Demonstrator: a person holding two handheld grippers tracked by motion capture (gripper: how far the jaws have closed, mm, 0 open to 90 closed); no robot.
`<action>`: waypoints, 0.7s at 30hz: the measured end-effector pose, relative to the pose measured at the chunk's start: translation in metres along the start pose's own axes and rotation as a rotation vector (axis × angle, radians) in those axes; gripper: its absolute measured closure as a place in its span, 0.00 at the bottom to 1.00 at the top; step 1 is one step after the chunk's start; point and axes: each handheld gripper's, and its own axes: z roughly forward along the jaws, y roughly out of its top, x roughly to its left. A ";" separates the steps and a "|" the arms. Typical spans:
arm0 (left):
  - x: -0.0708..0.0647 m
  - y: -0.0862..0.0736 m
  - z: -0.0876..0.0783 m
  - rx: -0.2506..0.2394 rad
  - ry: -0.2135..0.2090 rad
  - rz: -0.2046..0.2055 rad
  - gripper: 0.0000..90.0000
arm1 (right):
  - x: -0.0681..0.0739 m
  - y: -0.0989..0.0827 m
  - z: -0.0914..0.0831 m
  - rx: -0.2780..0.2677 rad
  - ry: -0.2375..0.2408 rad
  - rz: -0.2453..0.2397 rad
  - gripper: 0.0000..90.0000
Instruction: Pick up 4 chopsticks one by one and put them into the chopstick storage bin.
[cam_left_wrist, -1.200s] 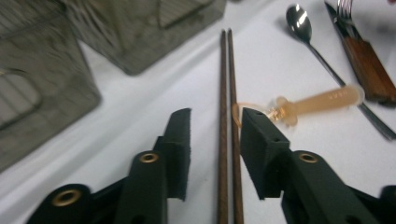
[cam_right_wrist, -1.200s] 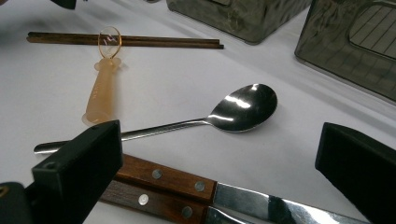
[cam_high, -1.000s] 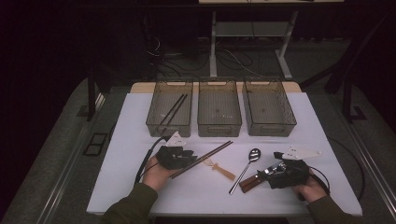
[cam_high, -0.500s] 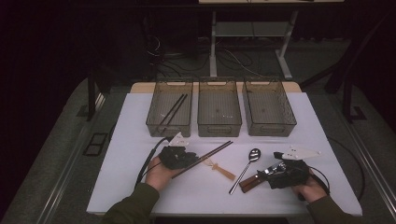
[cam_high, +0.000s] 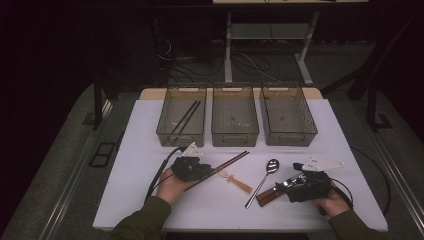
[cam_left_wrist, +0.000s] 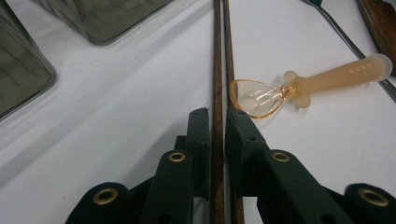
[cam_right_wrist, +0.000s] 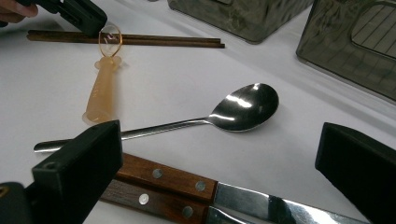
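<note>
Left gripper (cam_left_wrist: 215, 116) jaws have just been closing and now pinch the pair of chopsticks (cam_left_wrist: 219, 56), which lies on the table and runs straight out ahead between them. Baby spoon (cam_left_wrist: 299, 86) sits just off the right jaw, its bowl touching the sticks. Lift straight up, keep both sticks level and together, and clear that spoon. Likely headed for the bin (cam_high: 182, 117) that already holds chopsticks. Right gripper (cam_right_wrist: 224, 154) jaws wide apart, straddling the knives (cam_right_wrist: 187, 184), nothing gripped.

light: dim room, lit desk (cam_high: 150, 130) | shadows: soft | glare: steel spoon (cam_right_wrist: 245, 106) bowl | focus: tool views sharp mid-field, near jaws blurred | high view: grainy
</note>
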 end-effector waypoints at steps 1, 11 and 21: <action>0.001 0.000 0.001 0.003 0.001 0.010 0.88 | 0.000 0.000 0.000 -0.001 0.000 0.000 0.01; -0.002 -0.002 0.004 0.002 0.017 0.020 0.90 | 0.000 0.000 0.000 0.000 -0.001 0.001 0.01; -0.001 -0.002 0.003 0.010 0.014 0.037 0.94 | 0.000 0.000 0.000 0.002 -0.001 0.003 0.01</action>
